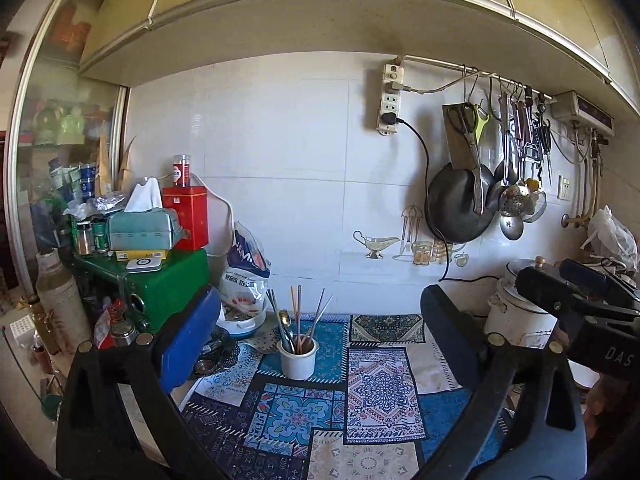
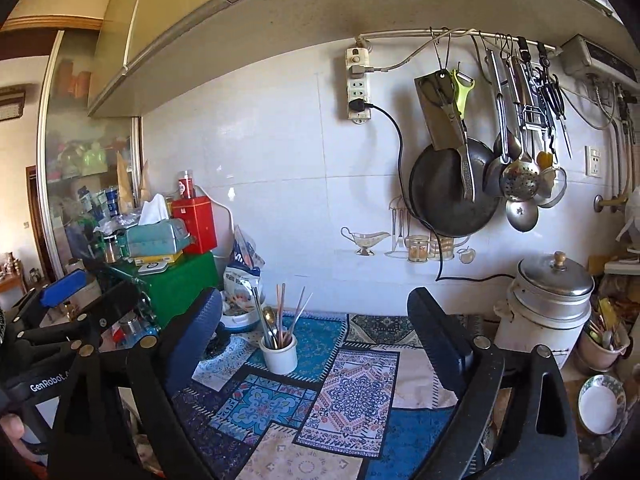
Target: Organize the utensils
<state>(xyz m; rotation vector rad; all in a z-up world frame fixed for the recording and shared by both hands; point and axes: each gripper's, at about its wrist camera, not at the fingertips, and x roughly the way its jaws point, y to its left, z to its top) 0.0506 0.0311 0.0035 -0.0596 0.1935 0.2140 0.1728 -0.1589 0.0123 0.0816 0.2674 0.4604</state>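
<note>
A white cup (image 1: pixel 298 360) (image 2: pixel 279 354) stands on the patchwork mat (image 1: pixel 380 392) (image 2: pixel 352 400), holding chopsticks (image 1: pixel 298 312) and a metal spoon (image 1: pixel 285 318). My left gripper (image 1: pixel 320 300) is open and empty, held back from the cup, which shows between its fingers. My right gripper (image 2: pixel 316 304) is also open and empty, with the cup just inside its left finger (image 2: pixel 192 340). Each gripper shows at the edge of the other's view: the right one (image 1: pixel 580 304) and the left one (image 2: pixel 64 284). They are side by side.
A green box (image 1: pixel 172 288) with a tissue box (image 1: pixel 140 228) and a red tin (image 1: pixel 188 216) crowds the left. A lidded steamer pot (image 2: pixel 548 300) stands right, beside a second utensil cup (image 2: pixel 604 344) and a plate (image 2: pixel 600 404). A pan (image 2: pixel 452 196), cleaver and ladles hang on the wall.
</note>
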